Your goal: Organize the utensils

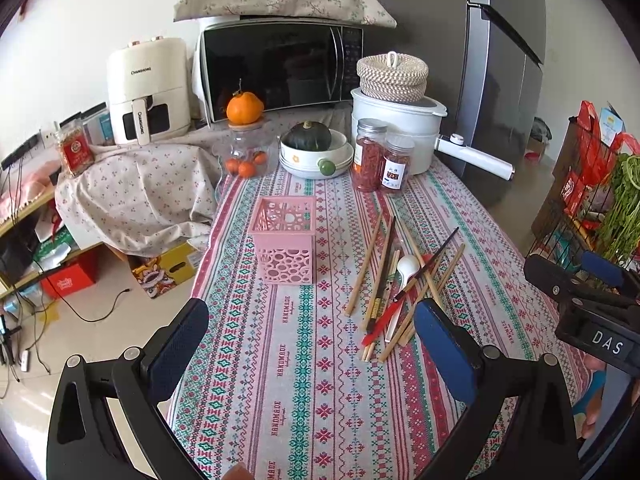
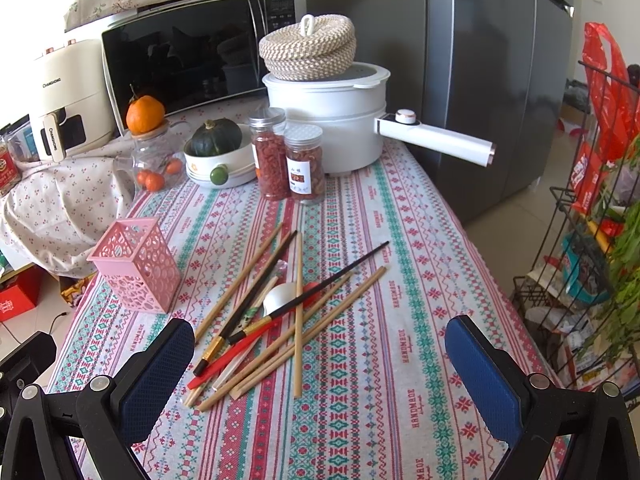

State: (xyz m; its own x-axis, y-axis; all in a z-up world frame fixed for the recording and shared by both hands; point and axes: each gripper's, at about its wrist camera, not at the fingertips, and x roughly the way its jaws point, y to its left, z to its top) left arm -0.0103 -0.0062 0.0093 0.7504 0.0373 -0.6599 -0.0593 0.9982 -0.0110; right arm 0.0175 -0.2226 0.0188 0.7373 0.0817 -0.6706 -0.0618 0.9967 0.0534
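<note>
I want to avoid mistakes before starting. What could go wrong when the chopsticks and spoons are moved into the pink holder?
1. The chopsticks lie crossed over a white spoon in one pile, so lifting one may drag or scatter others.
2. The pink holder looks light and stands free, so a long chopstick pushed against its wall might tip it.
3. Both tools are open and empty; the left tool is nearer the holder, the right tool nearer the pile.

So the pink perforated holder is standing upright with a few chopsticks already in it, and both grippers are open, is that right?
Not quite. The pink perforated plastic holder stands upright but is empty; the left wrist view looks into it. The wooden chopsticks all lie in the pile on the tablecloth. Both the left gripper and right gripper are open.
</note>
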